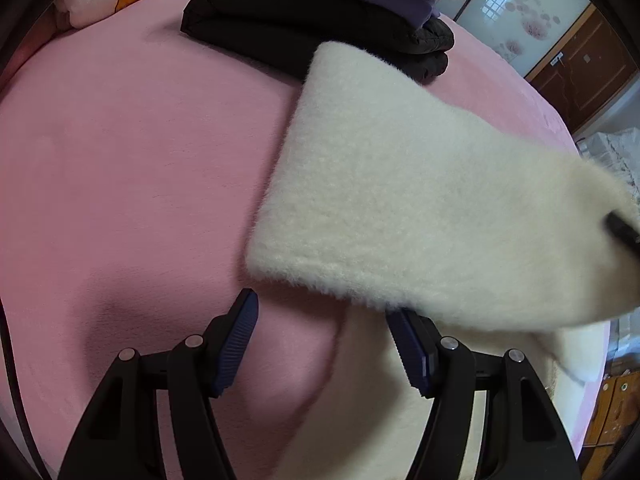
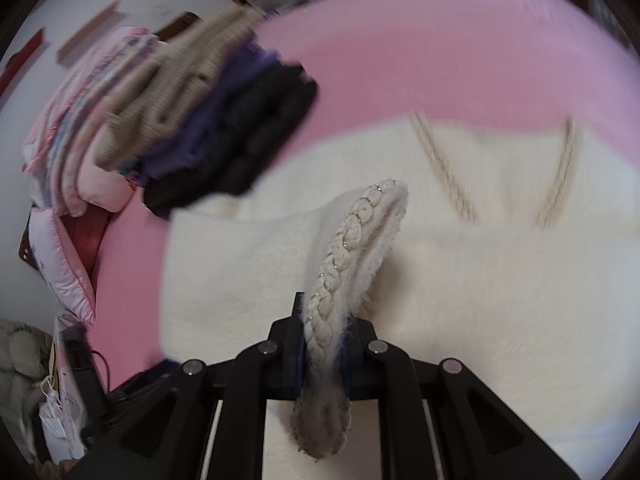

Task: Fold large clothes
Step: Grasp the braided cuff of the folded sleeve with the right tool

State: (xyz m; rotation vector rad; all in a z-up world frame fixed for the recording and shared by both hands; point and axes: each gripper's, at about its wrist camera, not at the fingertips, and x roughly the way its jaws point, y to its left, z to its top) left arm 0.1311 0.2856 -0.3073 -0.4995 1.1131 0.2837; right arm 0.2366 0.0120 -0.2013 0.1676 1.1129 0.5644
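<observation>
A large cream fleece garment (image 1: 400, 200) lies on the pink bed (image 1: 120, 160). In the left wrist view a wide flap or sleeve of it hangs lifted over the bed. My left gripper (image 1: 320, 340) is open and empty, low over the sheet, its right finger under the flap's edge. In the right wrist view my right gripper (image 2: 324, 336) is shut on the garment's braided cream trim (image 2: 352, 240), which rises between the jaws. The rest of the garment (image 2: 480, 320) spreads below. The right gripper's tip (image 1: 620, 228) shows at the flap's right end.
A stack of folded clothes, black (image 1: 304, 28) below purple and beige, sits at the far side of the bed; it also shows in the right wrist view (image 2: 240, 132). A quilt and pillows (image 2: 72, 152) lie beside it. A wooden cabinet (image 1: 584, 64) stands beyond the bed.
</observation>
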